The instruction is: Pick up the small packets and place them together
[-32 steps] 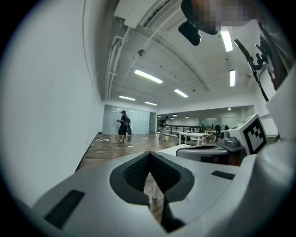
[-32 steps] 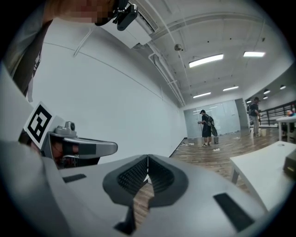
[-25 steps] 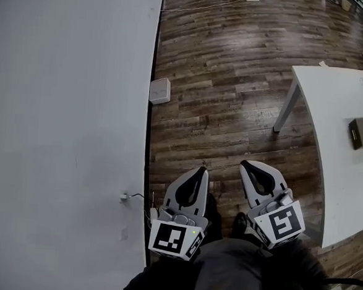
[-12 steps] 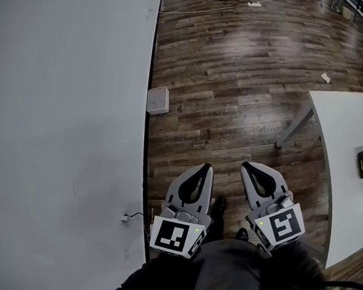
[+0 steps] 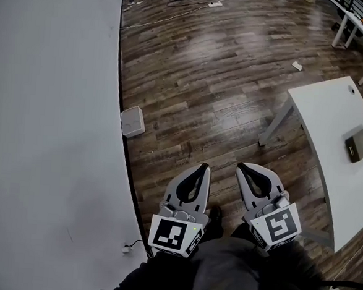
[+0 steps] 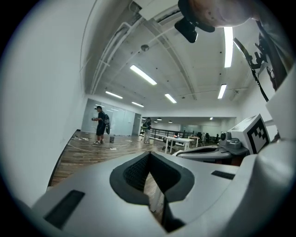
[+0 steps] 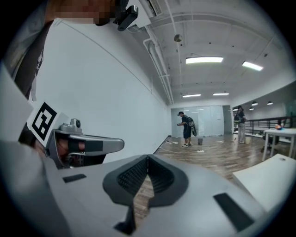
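Observation:
No small packets show in any view. My left gripper and right gripper are held side by side close to my body, above the wooden floor and pointing roughly level. In the left gripper view the left gripper has its jaws meeting at the tip with nothing between them. The right gripper looks the same in its own view, shut and empty. A flat olive-brown item lies on the white table at the right, well away from both grippers.
A white wall runs along the left, with a small white box on the floor at its foot. A cable and a paper scrap lie on the floor farther off. Two people stand far down the room.
The head view has swung, so the wall edge and white box sit further left and more floor shows ahead. The table has come back into the frame. Both grippers stay shut, side by side.

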Demonstrator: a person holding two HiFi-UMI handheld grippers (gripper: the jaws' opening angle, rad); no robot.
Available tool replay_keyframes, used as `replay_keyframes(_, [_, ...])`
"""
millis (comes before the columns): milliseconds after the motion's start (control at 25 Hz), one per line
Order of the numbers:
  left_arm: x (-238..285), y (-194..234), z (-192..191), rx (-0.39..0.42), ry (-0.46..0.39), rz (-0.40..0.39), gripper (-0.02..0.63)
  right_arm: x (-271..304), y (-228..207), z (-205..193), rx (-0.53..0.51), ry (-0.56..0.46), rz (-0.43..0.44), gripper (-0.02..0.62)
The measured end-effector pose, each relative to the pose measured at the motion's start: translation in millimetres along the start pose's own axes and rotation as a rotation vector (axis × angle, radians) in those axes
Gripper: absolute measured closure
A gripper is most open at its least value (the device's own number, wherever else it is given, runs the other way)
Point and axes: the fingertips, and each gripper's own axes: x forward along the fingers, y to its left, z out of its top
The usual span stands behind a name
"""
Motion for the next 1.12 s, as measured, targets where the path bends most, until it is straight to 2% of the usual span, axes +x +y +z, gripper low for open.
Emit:
replay_keyframes(320, [66, -58, 0, 0.01, 0.021, -0.257, 0.603, -35, -73, -1, 0.026, 0.011, -0.236, 0.589])
replay_keyframes(720, [143, -144, -2, 0.099, 0.057, -0.464, 0.603, -79, -174, 1, 0.062, -0.101, -0.42, 0.589])
replay_keyframes(1120, [221, -262, -35, 0.119, 0.156, -0.742, 0.603, -165, -275, -45, 0.177, -0.06, -0.686, 0.589])
